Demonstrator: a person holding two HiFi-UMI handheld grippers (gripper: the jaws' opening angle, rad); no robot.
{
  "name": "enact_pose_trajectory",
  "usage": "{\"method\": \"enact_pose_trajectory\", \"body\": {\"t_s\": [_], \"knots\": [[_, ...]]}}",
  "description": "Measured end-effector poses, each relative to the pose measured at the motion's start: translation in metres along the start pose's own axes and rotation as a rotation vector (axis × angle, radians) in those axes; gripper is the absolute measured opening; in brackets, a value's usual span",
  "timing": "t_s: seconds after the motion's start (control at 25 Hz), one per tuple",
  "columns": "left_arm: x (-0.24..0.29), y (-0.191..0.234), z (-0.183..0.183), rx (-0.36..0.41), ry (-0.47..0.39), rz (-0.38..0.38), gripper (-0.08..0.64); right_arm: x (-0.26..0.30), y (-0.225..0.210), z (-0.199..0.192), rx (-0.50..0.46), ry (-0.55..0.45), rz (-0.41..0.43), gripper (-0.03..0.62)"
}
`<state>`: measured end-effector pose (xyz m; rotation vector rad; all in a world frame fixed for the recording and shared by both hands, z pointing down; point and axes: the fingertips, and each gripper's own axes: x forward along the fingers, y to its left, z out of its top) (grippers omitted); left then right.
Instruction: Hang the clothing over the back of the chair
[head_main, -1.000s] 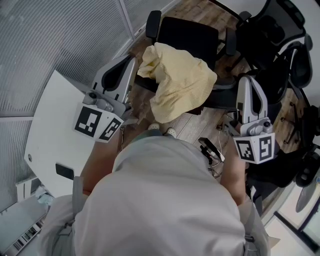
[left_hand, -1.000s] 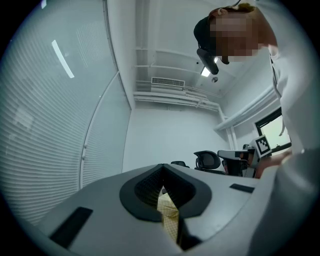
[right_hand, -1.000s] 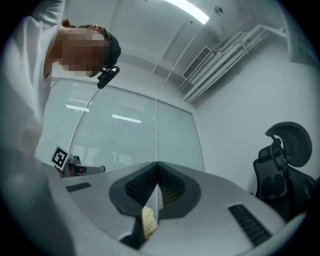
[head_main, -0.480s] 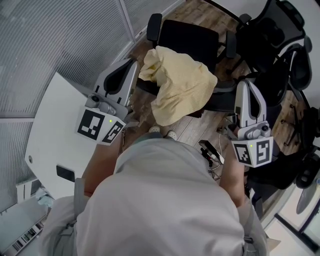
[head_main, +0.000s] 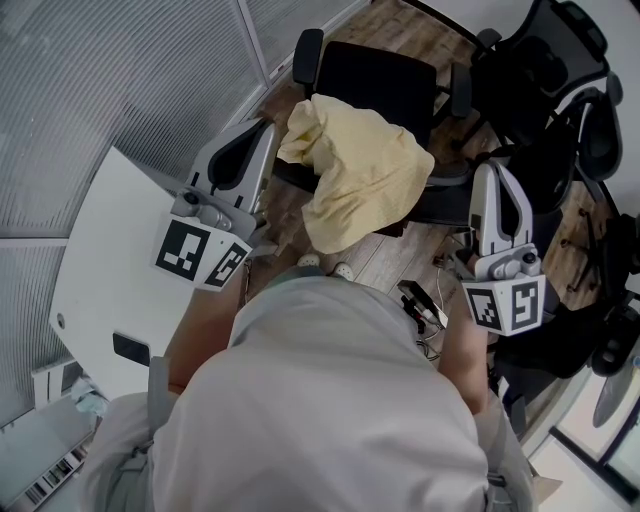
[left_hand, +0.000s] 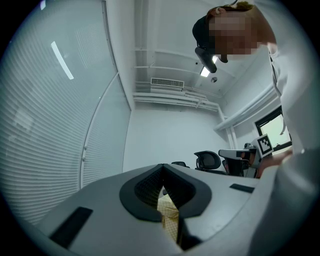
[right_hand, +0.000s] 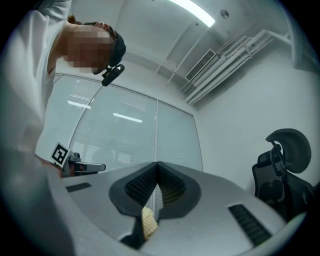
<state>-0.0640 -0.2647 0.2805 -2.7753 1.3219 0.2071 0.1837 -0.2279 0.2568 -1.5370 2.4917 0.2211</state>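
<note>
With your left gripper (head_main: 261, 124) and right gripper (head_main: 490, 167) both clenched shut on nothing, the yellow clothing (head_main: 355, 170) already lies over the chair (head_main: 380, 72) back between them — so pull away wide, without snagging its hanging near edge.

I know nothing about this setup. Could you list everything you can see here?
clothing: one, pale yellow, hanging over the nearest chair
office chair: one, black, under the clothing
other chairs: several, black, right side
table: one, white, left side
floor: brown wood, under the chairs
blinds: grey, upper left
left gripper: one, grey, shut on the clothing
right gripper: one, grey, shut on the clothing
person: one, pale top, bottom centre
</note>
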Motion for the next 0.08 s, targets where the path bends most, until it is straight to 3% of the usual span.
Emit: {"method": "enact_pose_trajectory", "body": {"t_s": [0.08], "knots": [[-0.0003,0.0003,-0.0003,0.0,0.0,0.001,0.014,0.0,0.0003,-0.0004,-0.001,0.0,-0.001,0.02]]}}
